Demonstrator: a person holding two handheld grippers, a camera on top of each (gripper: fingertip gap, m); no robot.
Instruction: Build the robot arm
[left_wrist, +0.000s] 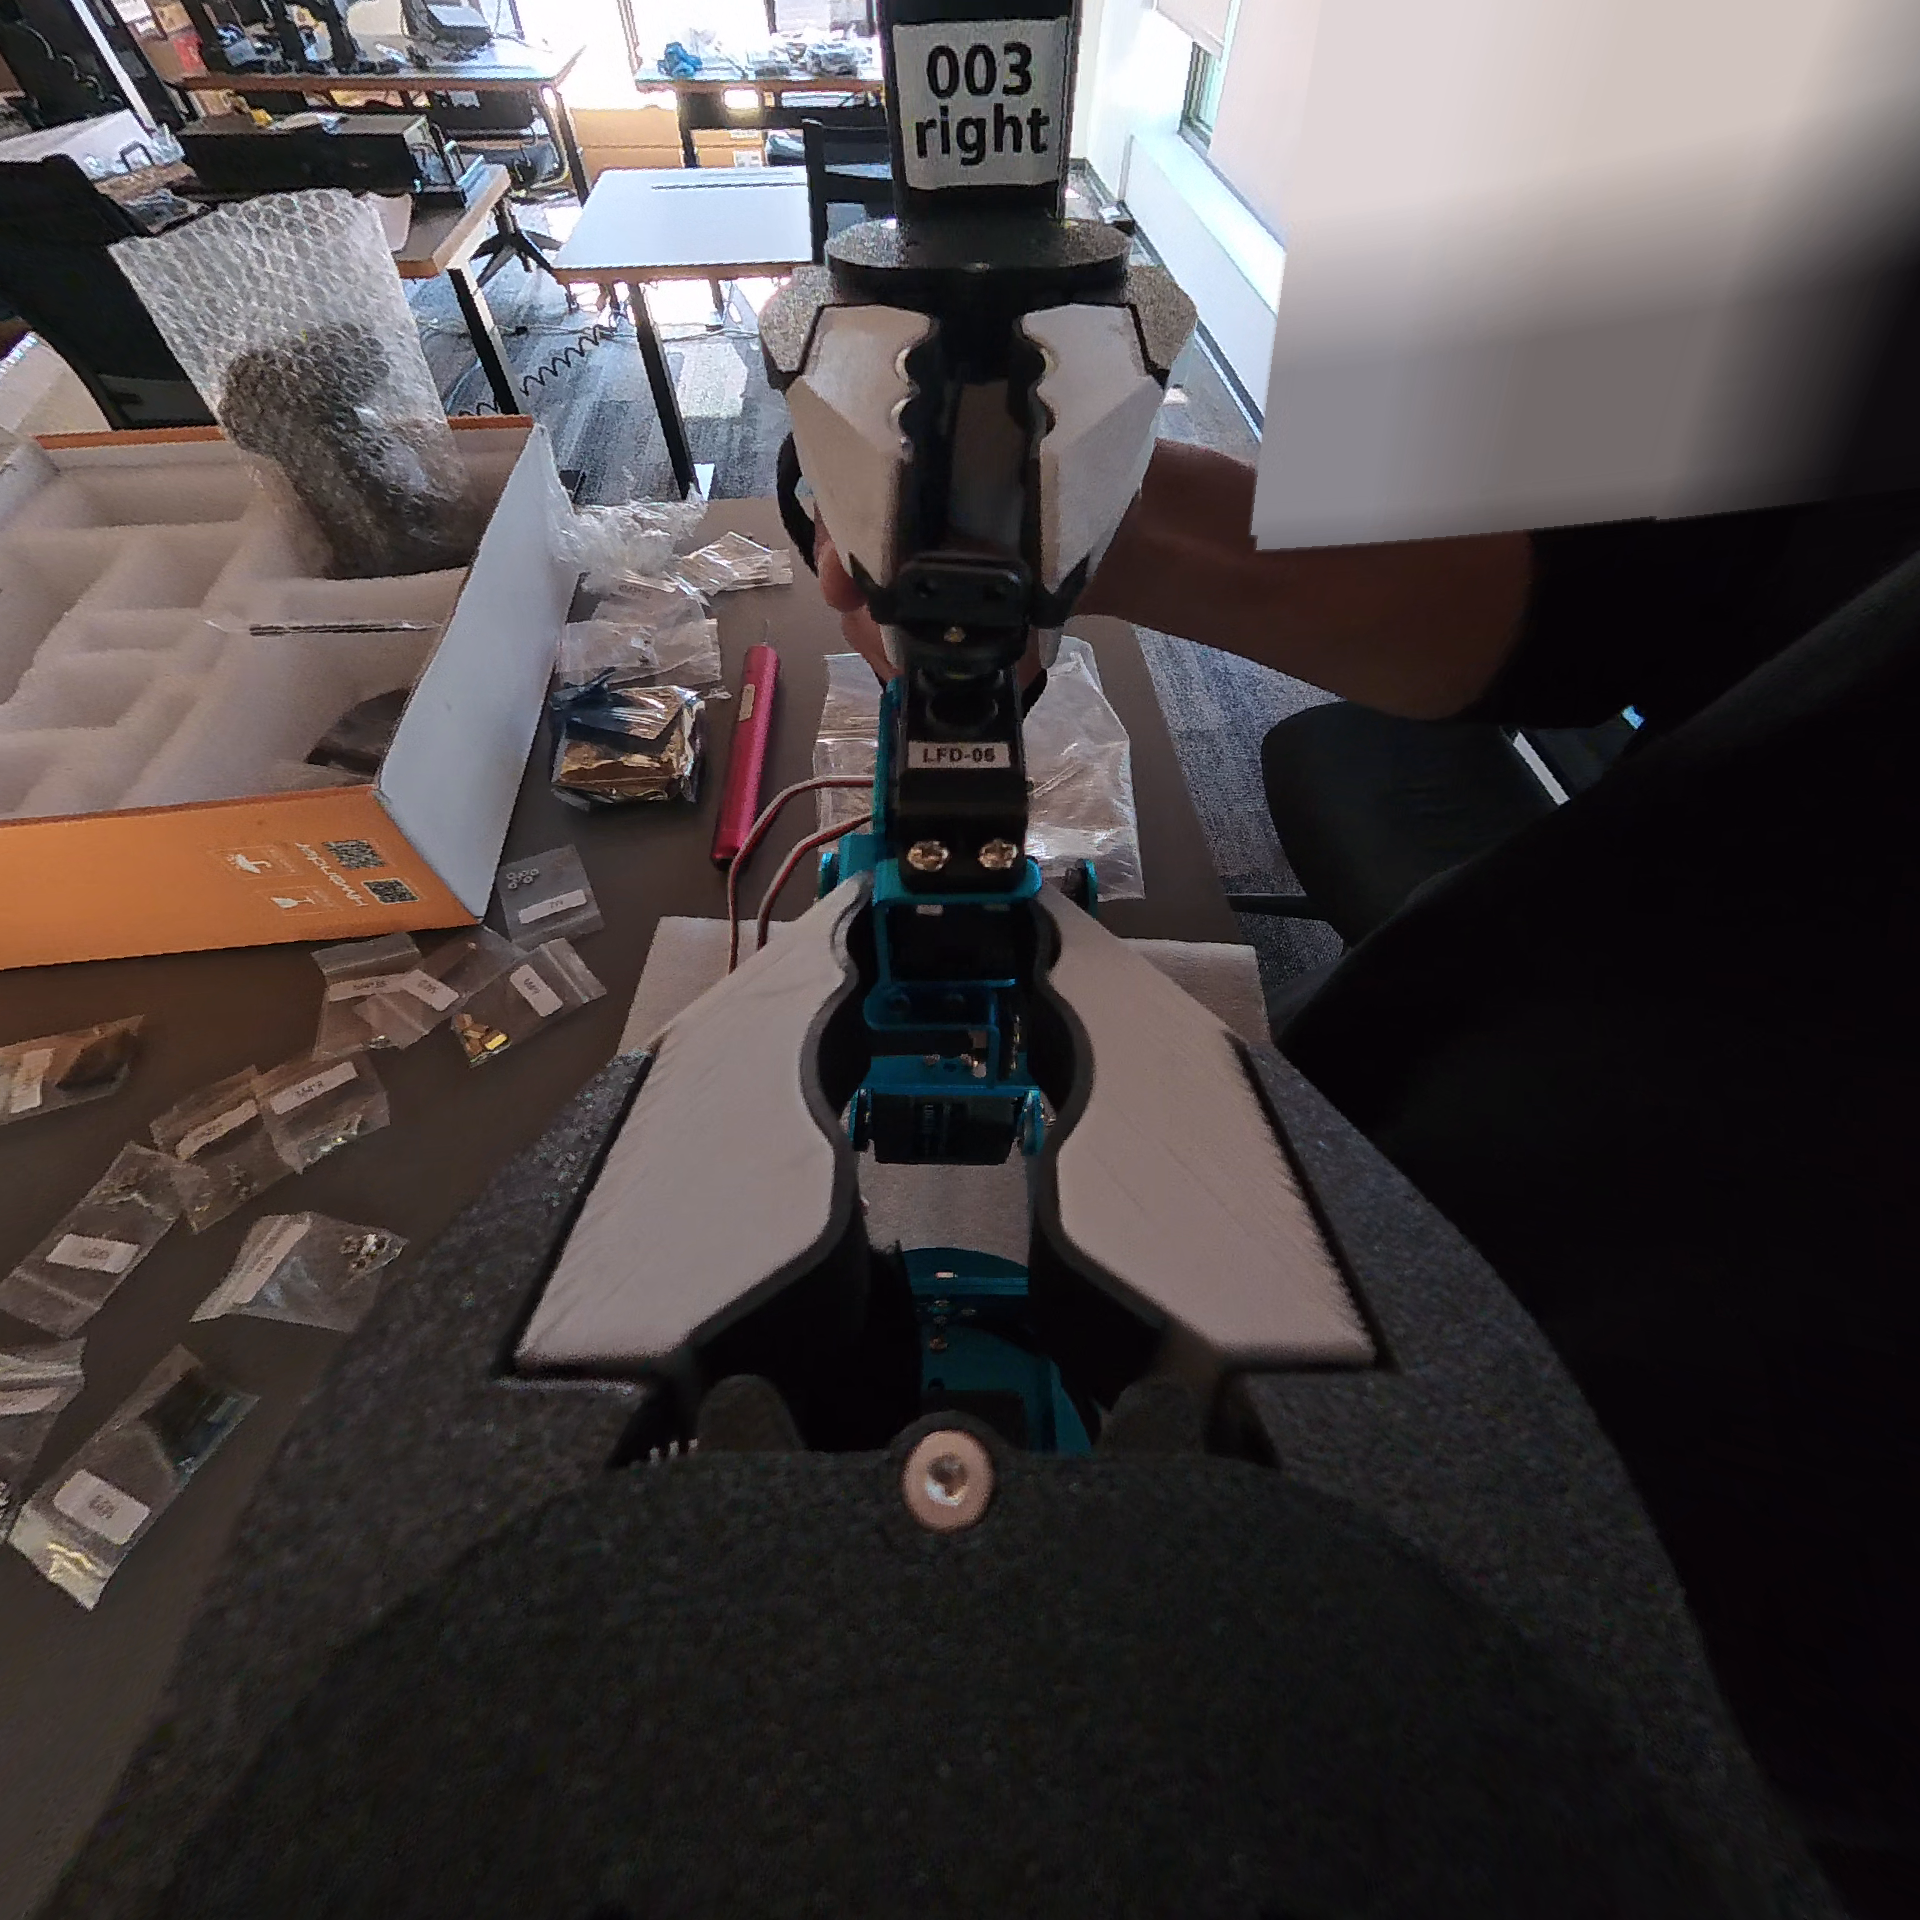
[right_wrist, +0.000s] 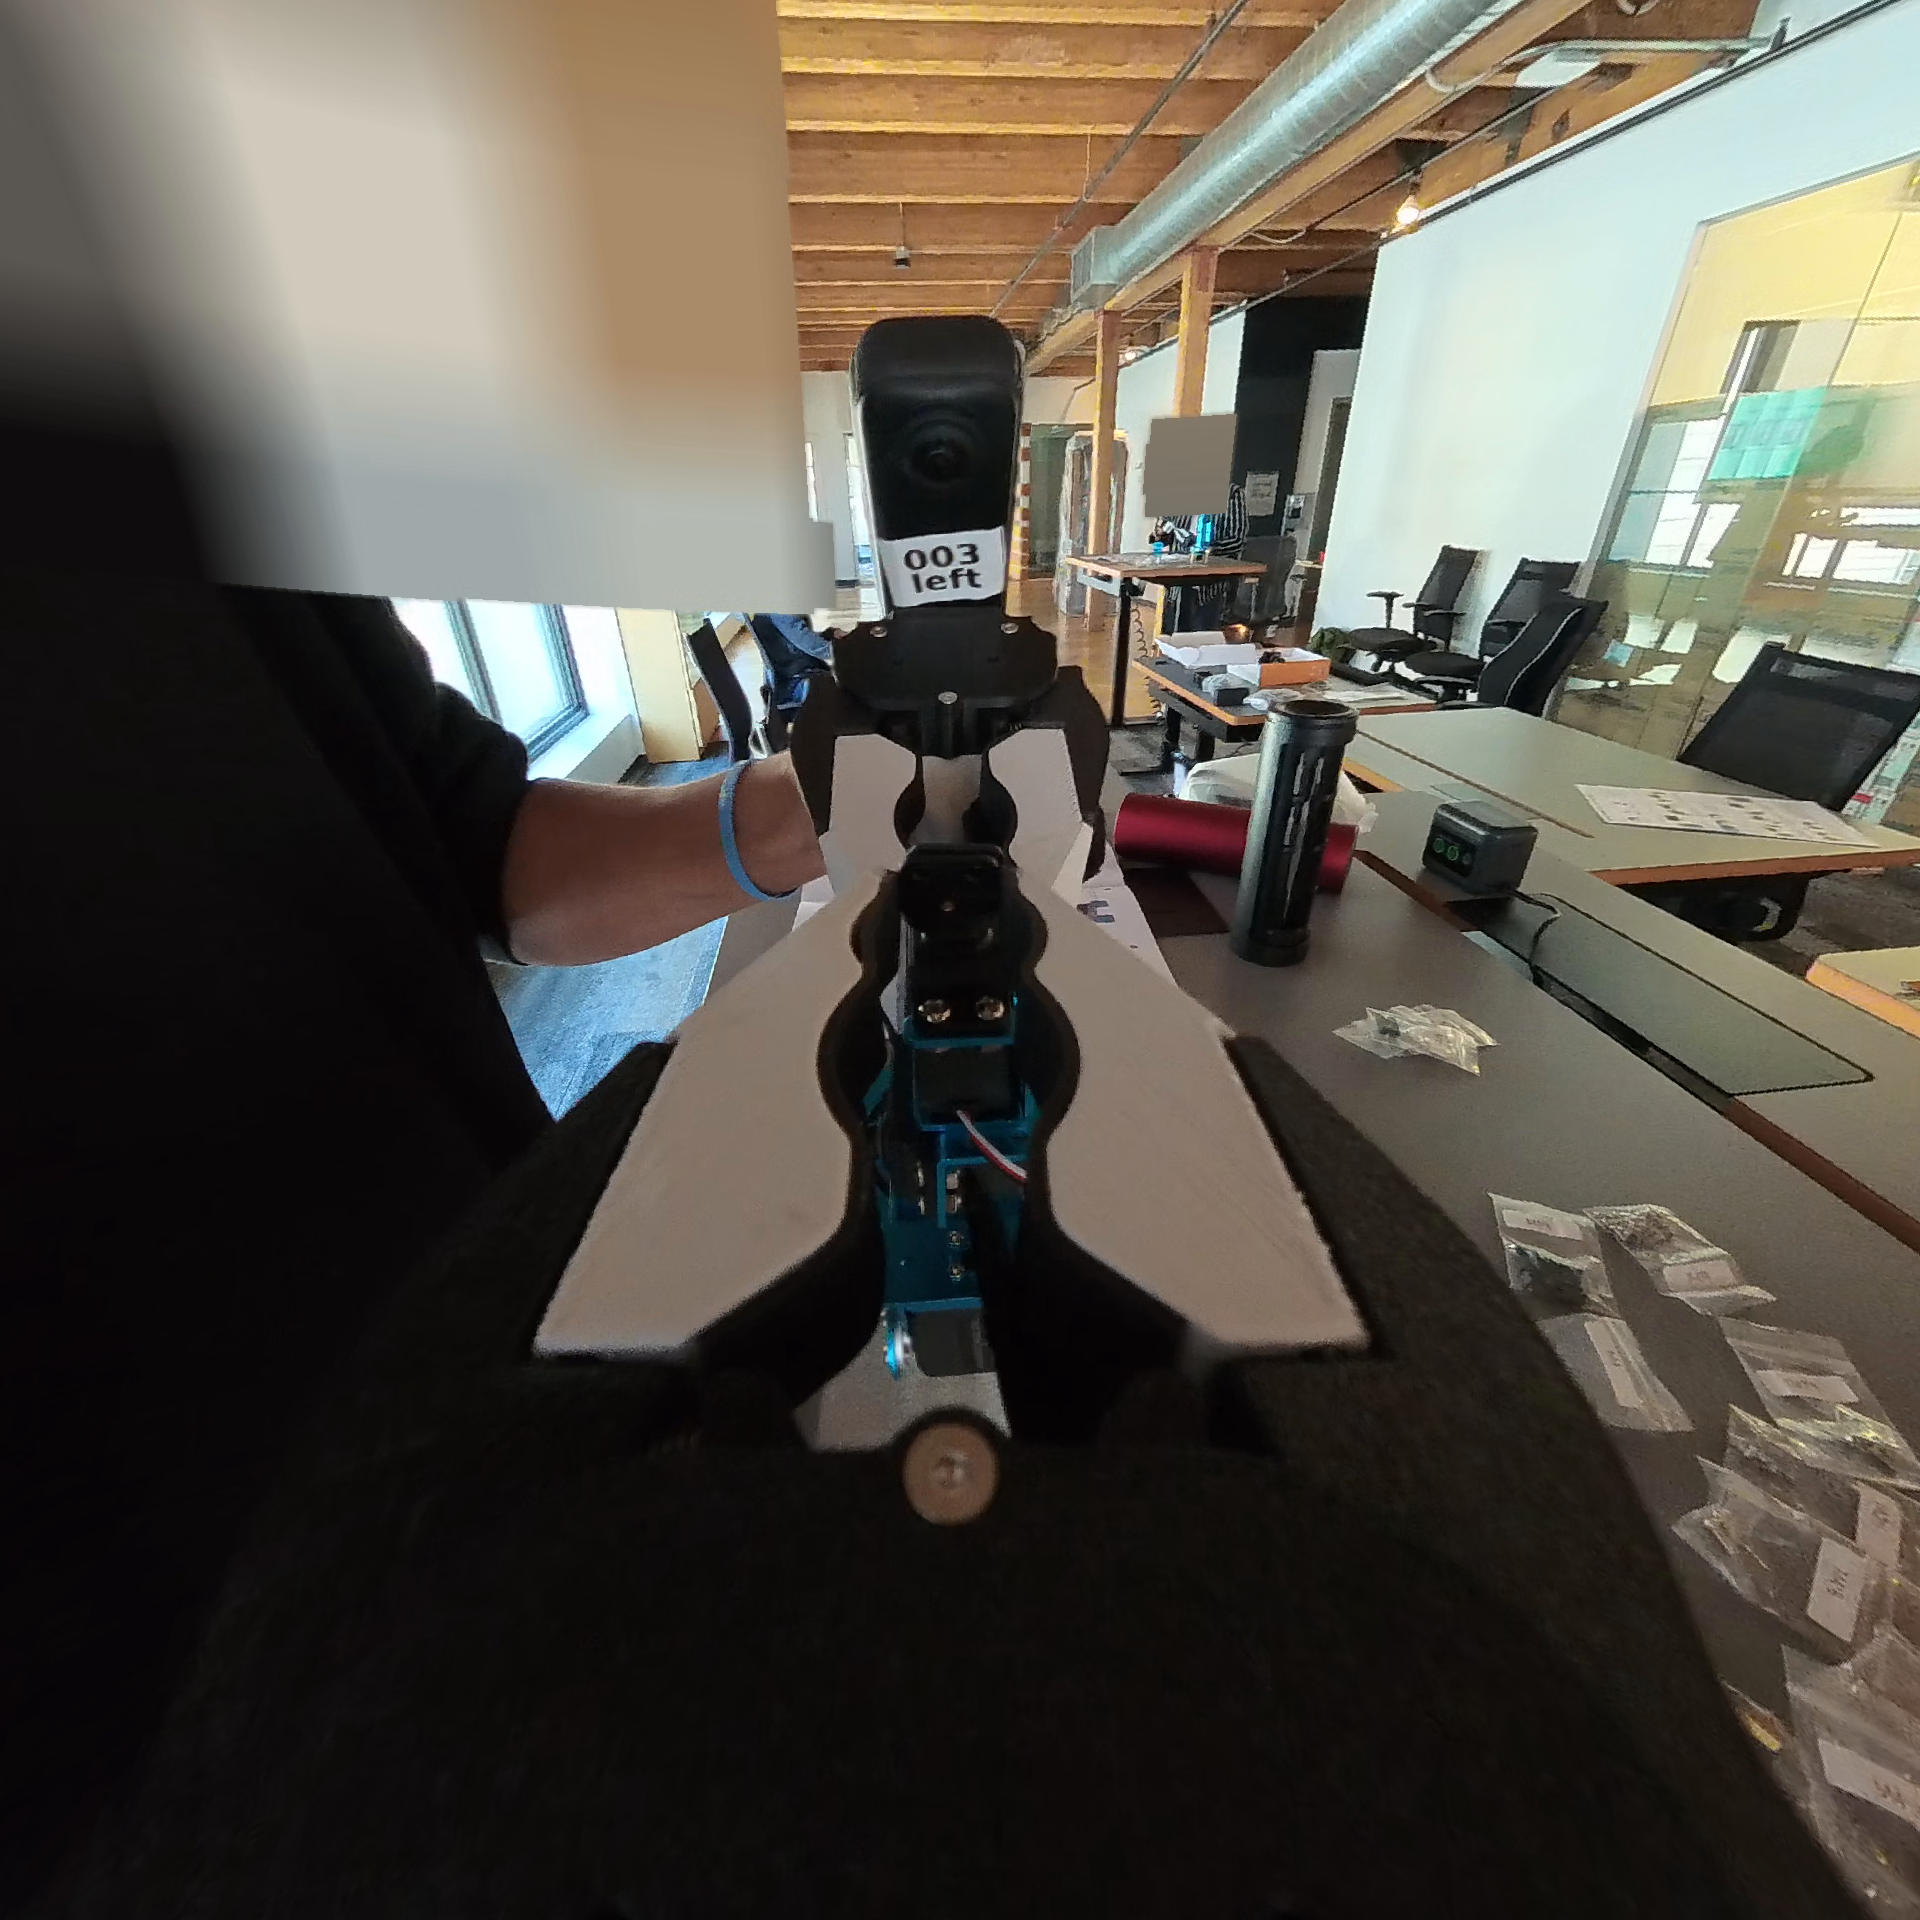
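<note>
open-plan office: desks (right_wrist: 1621, 821), swivel chairs (right_wrist: 1538, 649), exposed timber ceiling (right_wrist: 987, 125).

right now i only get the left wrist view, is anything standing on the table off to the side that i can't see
observer: yes, a black tube stands upright on the table, to the right of both grippers in the right wrist view.
operator: anything behind it
observer: a thick red cylinder lies on its side just behind the tube.
</note>
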